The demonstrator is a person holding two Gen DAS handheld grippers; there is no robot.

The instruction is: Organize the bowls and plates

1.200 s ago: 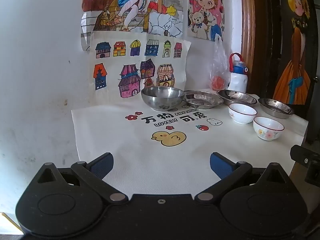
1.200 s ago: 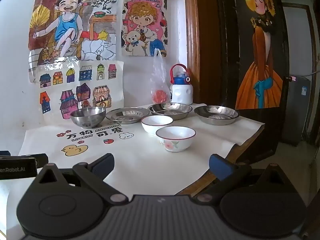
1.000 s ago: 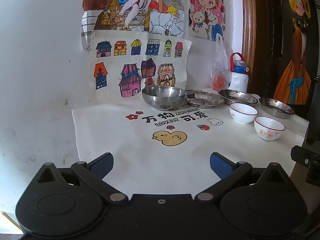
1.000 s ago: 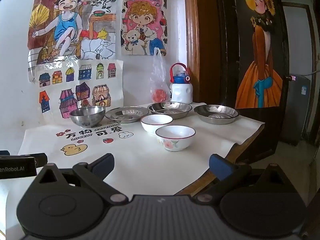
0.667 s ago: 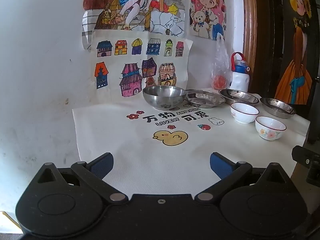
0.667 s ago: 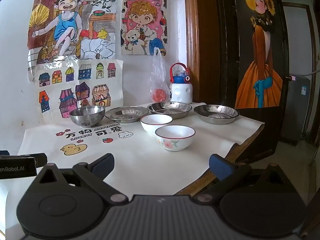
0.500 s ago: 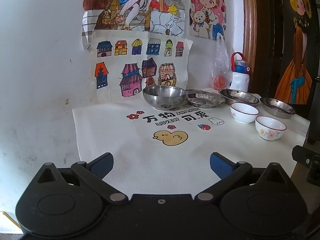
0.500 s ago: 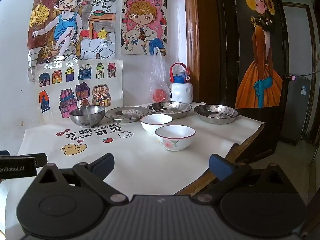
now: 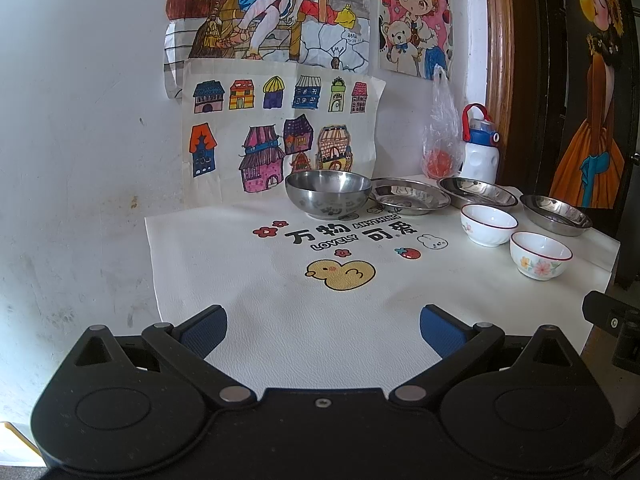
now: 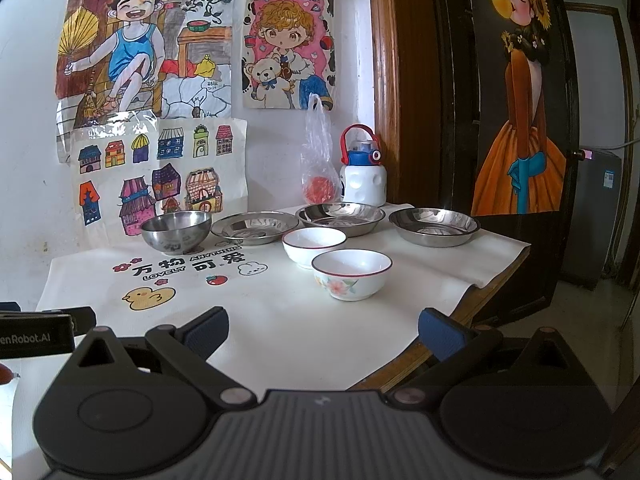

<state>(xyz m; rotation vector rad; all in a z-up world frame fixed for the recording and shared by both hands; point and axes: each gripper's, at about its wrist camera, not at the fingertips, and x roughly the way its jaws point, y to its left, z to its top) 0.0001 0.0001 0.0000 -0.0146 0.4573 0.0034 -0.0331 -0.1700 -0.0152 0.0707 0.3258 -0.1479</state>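
Observation:
A steel bowl (image 9: 328, 192) (image 10: 176, 230) stands at the back of the white mat (image 9: 280, 320) (image 10: 288, 320). To its right lie three steel plates: one (image 9: 410, 200) (image 10: 255, 227), a second (image 9: 478, 196) (image 10: 340, 218) and a third (image 9: 556, 220) (image 10: 434, 226). Two white red-rimmed bowls sit in front of them, a plain one (image 9: 488, 230) (image 10: 314, 246) and a flowered one (image 9: 540, 255) (image 10: 351, 274). My left gripper (image 9: 322, 326) hangs open over the mat's near edge with nothing between its fingers. My right gripper (image 10: 323, 330) is also open and empty, well short of the flowered bowl.
A white bottle with a red handle (image 9: 480, 148) (image 10: 363, 174) and a plastic bag (image 9: 440, 140) (image 10: 320, 164) stand in the back corner. Drawings cover the wall (image 9: 80, 120) behind. The table's right edge (image 10: 472, 300) drops off beside a dark door (image 10: 520, 120).
Both views have shifted very slightly; the dishes have stayed where they were and both grippers remain open.

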